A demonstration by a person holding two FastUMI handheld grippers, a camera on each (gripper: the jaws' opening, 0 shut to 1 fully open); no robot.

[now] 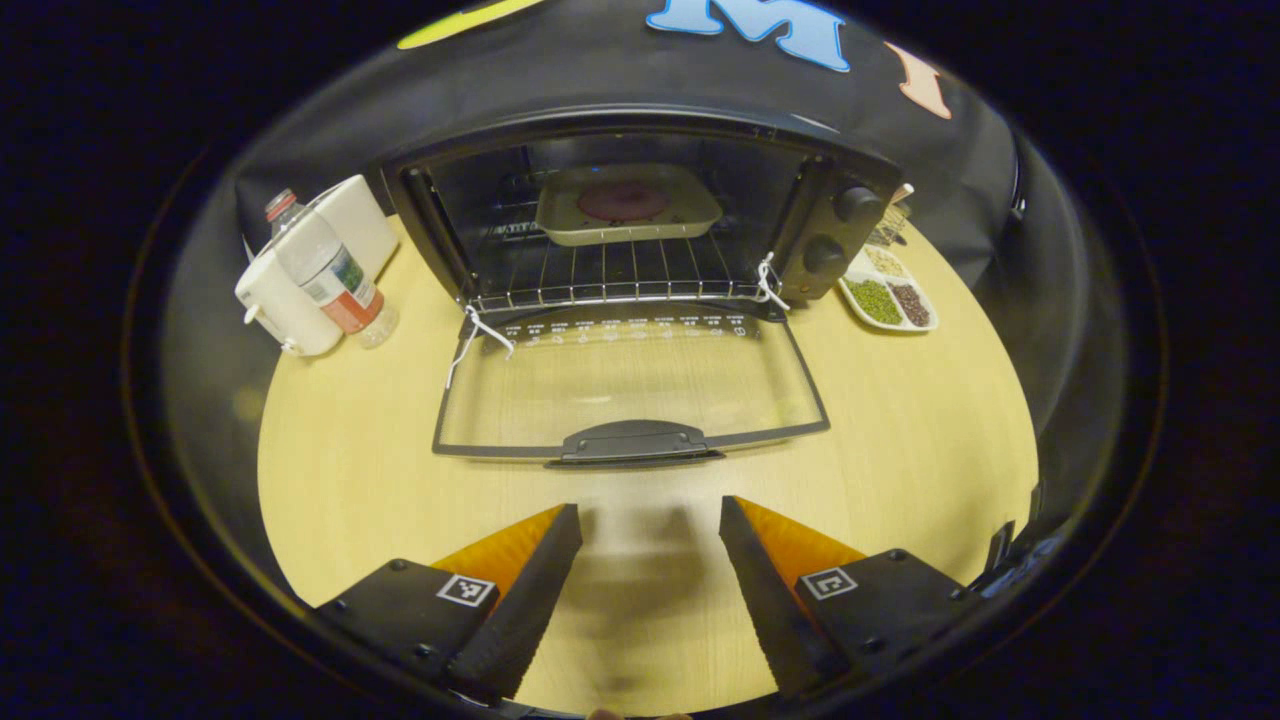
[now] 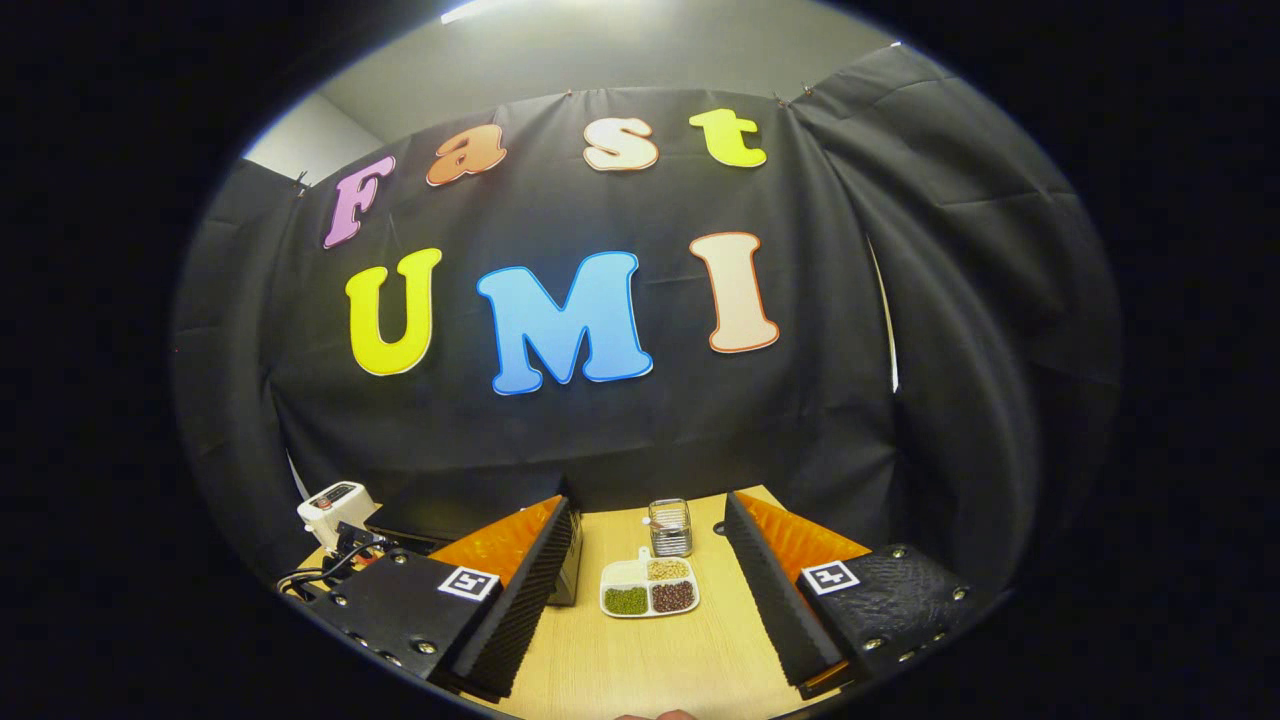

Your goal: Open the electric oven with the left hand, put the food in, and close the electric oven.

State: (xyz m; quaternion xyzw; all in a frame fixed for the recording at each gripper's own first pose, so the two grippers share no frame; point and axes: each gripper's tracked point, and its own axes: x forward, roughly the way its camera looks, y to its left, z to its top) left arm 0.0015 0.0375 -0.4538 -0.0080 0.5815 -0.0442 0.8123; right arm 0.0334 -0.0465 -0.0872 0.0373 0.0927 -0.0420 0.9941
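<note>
Standing wide apart and empty, left gripper (image 1: 650, 560) faces the handle (image 1: 634, 441) of the oven's dropped door (image 1: 630, 385), suited to closing it, since the food tray (image 1: 626, 205) sits on the rack ahead; right gripper (image 2: 648, 560) spread, idle.

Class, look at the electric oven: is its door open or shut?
Open. The oven door lies flat on the table, exposing the tray on the rack.

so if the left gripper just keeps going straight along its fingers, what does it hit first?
Probably the handle on the front edge of the open oven door, which lies flat between the left gripper and the oven. If it rides higher, it would pass over the glass toward the rack; depth is unclear.
</note>
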